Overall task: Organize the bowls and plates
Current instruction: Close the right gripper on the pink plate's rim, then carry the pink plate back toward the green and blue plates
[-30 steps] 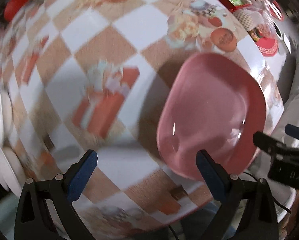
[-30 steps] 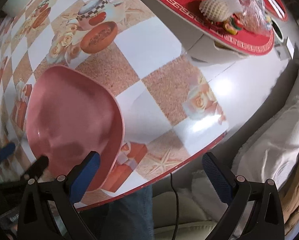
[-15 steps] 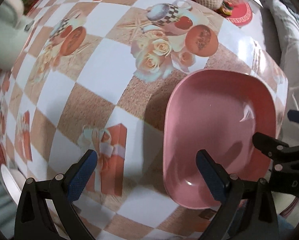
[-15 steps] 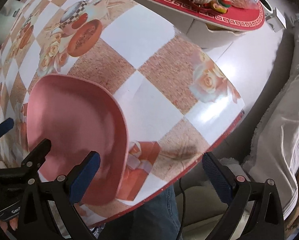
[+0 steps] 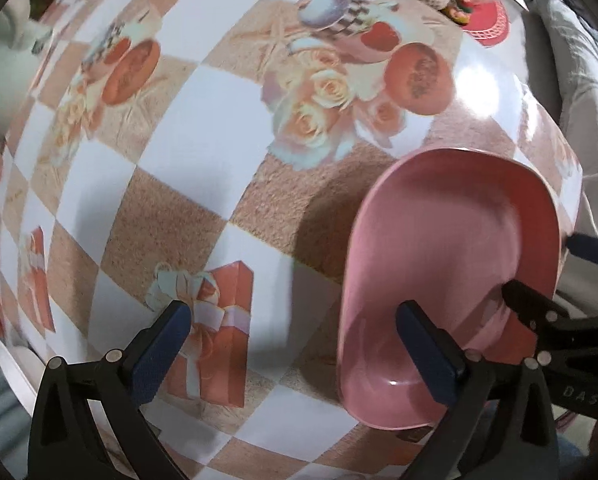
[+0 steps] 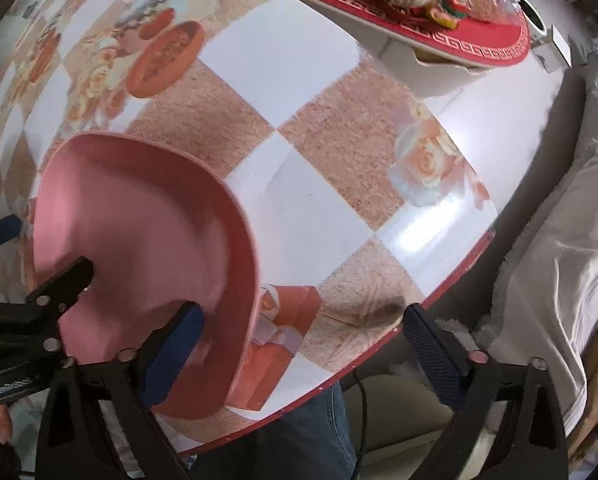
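On table (image 5: pixel 227 128): pink plate (image 5: pixel 451 248), both grippers.

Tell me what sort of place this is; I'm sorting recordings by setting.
Probably a home dining area: a table with a checkered printed tablecloth, a pink dish on it, and a red tray of packaged snacks.

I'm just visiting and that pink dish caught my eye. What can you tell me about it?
The pink dish is a rounded-rectangle shape with a raised rim, glossy and plain, plastic by the look of it, and empty. It sits near the table's front edge on the checked cloth. One finger of each gripper reaches over its hollow, the right gripper's and the left gripper's from opposite sides; neither pair pinches it yet, and the right gripper's fingers have just been closing.
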